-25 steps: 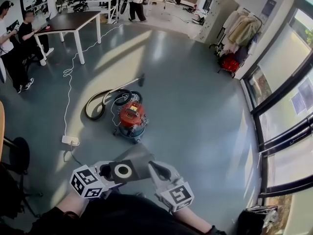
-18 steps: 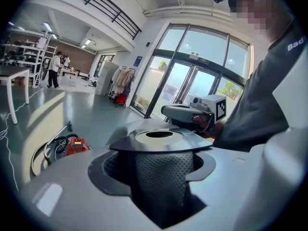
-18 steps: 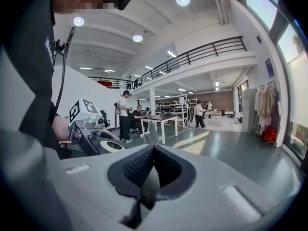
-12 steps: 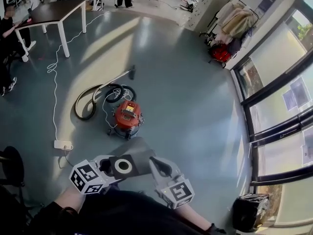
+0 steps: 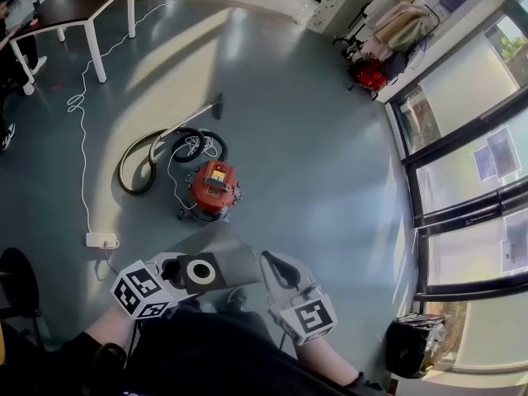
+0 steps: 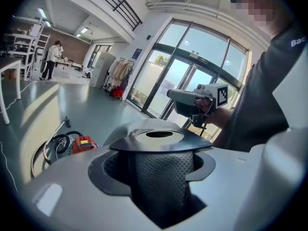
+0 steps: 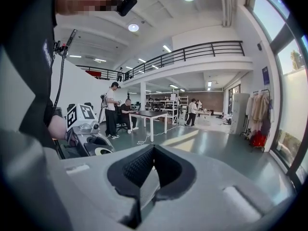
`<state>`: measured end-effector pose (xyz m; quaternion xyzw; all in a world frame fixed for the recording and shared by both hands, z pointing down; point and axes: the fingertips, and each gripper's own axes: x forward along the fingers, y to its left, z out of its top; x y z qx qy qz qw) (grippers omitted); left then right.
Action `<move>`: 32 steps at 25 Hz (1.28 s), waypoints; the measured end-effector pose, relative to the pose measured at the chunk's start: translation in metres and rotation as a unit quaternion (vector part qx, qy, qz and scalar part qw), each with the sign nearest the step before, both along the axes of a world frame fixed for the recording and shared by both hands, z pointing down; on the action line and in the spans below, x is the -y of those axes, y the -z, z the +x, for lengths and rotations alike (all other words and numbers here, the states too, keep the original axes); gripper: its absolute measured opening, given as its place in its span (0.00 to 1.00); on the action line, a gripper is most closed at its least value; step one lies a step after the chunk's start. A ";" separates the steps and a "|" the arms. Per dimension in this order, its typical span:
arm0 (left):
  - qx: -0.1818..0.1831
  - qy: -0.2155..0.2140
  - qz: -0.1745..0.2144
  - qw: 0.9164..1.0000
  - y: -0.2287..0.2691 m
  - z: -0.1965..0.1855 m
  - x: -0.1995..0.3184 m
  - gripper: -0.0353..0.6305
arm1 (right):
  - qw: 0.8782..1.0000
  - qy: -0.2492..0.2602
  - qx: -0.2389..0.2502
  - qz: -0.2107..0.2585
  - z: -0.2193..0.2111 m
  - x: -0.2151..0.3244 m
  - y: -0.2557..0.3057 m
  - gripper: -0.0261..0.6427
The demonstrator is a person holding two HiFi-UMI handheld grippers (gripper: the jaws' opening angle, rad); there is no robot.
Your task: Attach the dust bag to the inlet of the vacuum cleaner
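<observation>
One dust bag (image 5: 224, 266) is in play. It is carried low in front of the person, well apart from the vacuum (image 5: 212, 188), which stands on the floor (image 5: 330, 155) ahead. The left gripper (image 6: 156, 174) holds the bag by its grey fabric body, jaws fairly wide around it. The dark collar (image 6: 159, 141), with its round opening, sits flat just above the jaws. The right gripper (image 7: 151, 172) is beside the bag, jaws fully together, with nothing seen between them.

The vacuum's inlet cannot be made out from here. A hose (image 5: 136, 159) loops beside the red body, and a white cable (image 5: 82, 130) runs across the floor to a power strip (image 5: 99, 239).

Likely faults from this state:
- Collar misalignment. The grip is on soft fabric, not on the stiff collar, so the collar may tilt or swing as it meets the inlet.
- Incomplete seating. With one gripper closed, nothing steadies the collar's far edge; a one-sided push may leave it skewed.
- Vacuum shifting. Pressure on the inlet may slide the unit on the smooth floor.
- Snagging. The hose loop and cable lie close to the approach path.
</observation>
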<state>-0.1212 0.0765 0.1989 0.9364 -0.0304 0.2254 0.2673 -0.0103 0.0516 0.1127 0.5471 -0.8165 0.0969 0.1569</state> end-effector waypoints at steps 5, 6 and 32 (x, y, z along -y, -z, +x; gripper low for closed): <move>0.006 -0.002 -0.006 1.000 -0.008 0.021 0.000 0.51 | 1.000 0.020 0.013 0.006 0.016 0.013 -0.009 0.03; 0.009 -0.001 -0.008 1.000 -0.010 0.028 -0.002 0.51 | 0.999 0.027 0.017 0.007 0.020 0.015 -0.010 0.03; 0.030 0.052 -0.056 0.997 -0.068 0.131 0.006 0.51 | 0.994 0.093 0.062 -0.021 0.120 0.073 -0.078 0.03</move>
